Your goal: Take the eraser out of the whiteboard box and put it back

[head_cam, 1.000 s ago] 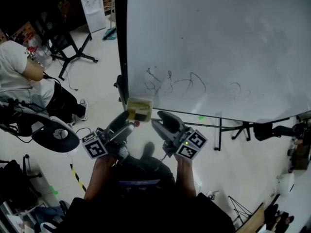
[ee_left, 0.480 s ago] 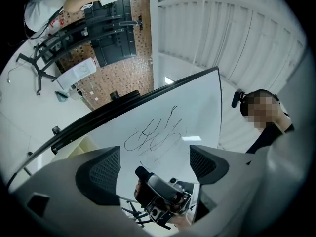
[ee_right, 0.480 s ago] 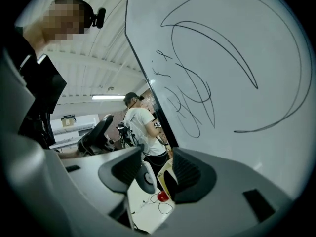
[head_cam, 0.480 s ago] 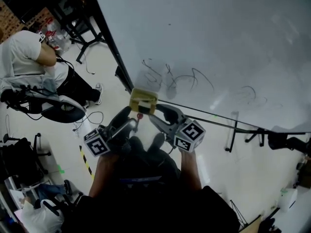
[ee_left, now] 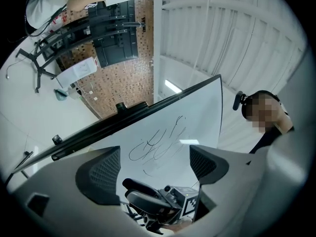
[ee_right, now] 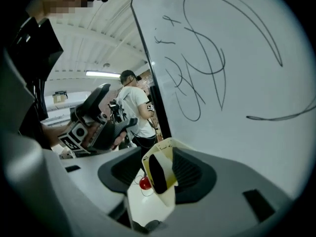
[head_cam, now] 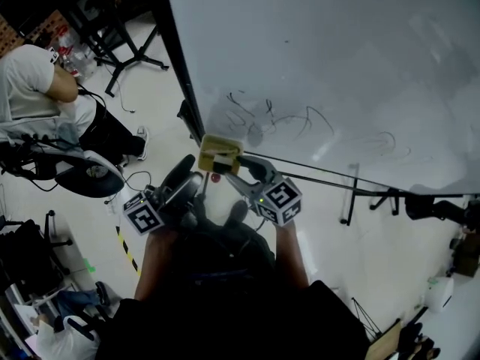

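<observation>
In the last second the right tongs (ee_right: 160, 173) closed on the yellow whiteboard box (head_cam: 220, 154) by the whiteboard (head_cam: 337, 58), eraser (ee_right: 156, 176) seemingly still inside; the left tongs (ee_left: 153, 167) hung open, empty.

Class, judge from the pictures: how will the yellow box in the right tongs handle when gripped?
The yellow box looks thin-walled and open, so it is probably light and could crush under the right tongs. Its flat sides suggest it won't roll.
</observation>
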A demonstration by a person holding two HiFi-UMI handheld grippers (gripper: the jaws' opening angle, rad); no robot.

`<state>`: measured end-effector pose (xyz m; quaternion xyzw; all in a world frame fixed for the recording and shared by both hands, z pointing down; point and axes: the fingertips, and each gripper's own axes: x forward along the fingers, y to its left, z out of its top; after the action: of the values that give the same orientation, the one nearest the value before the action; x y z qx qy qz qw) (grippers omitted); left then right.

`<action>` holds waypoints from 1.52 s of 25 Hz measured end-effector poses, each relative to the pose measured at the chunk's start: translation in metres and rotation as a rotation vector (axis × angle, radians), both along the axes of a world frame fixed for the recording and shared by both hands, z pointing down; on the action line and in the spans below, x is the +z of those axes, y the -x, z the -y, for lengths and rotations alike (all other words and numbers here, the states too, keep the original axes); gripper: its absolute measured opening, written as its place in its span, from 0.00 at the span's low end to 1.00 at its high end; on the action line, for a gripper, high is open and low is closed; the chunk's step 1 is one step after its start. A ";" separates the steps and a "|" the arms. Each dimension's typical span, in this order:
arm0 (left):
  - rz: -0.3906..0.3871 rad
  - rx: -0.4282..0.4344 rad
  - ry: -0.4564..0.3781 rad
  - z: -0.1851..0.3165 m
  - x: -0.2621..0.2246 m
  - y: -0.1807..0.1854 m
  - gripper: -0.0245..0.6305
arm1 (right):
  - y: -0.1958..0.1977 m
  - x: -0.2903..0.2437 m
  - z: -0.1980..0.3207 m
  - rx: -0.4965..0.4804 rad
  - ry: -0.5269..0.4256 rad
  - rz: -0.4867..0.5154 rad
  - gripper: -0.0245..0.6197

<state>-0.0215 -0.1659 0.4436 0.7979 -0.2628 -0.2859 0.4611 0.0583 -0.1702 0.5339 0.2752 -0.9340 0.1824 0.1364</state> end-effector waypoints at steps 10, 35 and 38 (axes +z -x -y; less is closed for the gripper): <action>-0.050 0.023 0.005 0.010 0.006 0.022 0.69 | 0.014 0.029 0.009 0.037 -0.039 -0.206 0.38; -0.057 0.038 0.003 0.013 0.007 0.024 0.69 | 0.017 0.001 0.008 0.022 -0.225 -0.226 0.28; -0.059 0.046 0.000 0.014 0.005 0.022 0.69 | 0.013 -0.018 0.011 0.055 -0.214 -0.118 0.27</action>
<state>-0.0433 -0.1801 0.4490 0.7948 -0.2308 -0.2989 0.4752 0.0449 -0.1813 0.5156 0.3239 -0.9307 0.0687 0.1557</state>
